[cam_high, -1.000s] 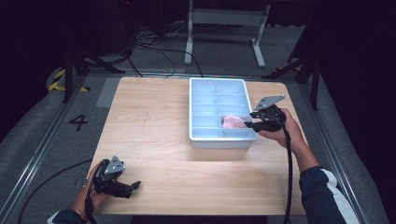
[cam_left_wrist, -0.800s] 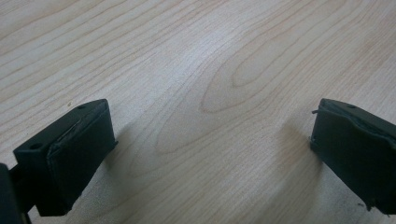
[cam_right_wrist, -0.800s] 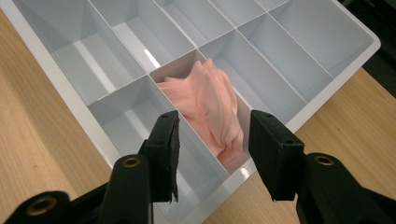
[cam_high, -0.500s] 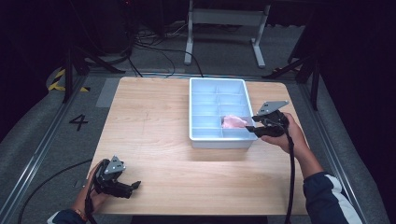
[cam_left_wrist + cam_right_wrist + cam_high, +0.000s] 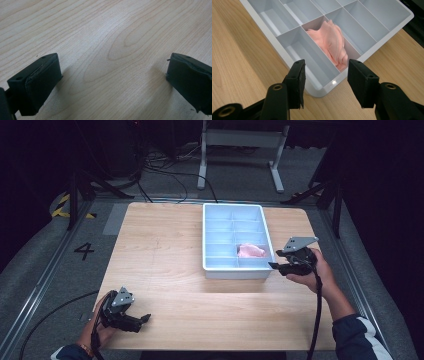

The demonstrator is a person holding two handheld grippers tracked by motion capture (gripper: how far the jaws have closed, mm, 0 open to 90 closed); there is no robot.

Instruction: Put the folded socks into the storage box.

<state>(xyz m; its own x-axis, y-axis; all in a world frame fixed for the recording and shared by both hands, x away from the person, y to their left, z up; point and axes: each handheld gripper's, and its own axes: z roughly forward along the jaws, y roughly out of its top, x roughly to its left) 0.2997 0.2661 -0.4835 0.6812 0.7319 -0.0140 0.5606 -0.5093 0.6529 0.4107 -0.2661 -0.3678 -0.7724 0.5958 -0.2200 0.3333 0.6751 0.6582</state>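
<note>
Jaws of the right gripper stand apart with nothing between them, having just been opening, and point left at the near right corner of the pale blue tray. Its hand grips it level from the right, forearm slanting in from the near right. A pink cloth lies in a right-hand compartment near that corner. At the table's near left corner, the left gripper rests low, jaws wide apart and empty.

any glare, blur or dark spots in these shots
High view: surroundings nearly black, the light wooden table evenly lit. Left gripper view: black jaws soft, casting faint shadows. Right gripper view: small glint on the pale blue compartment tray; crumpled pink cloth sharp.
</note>
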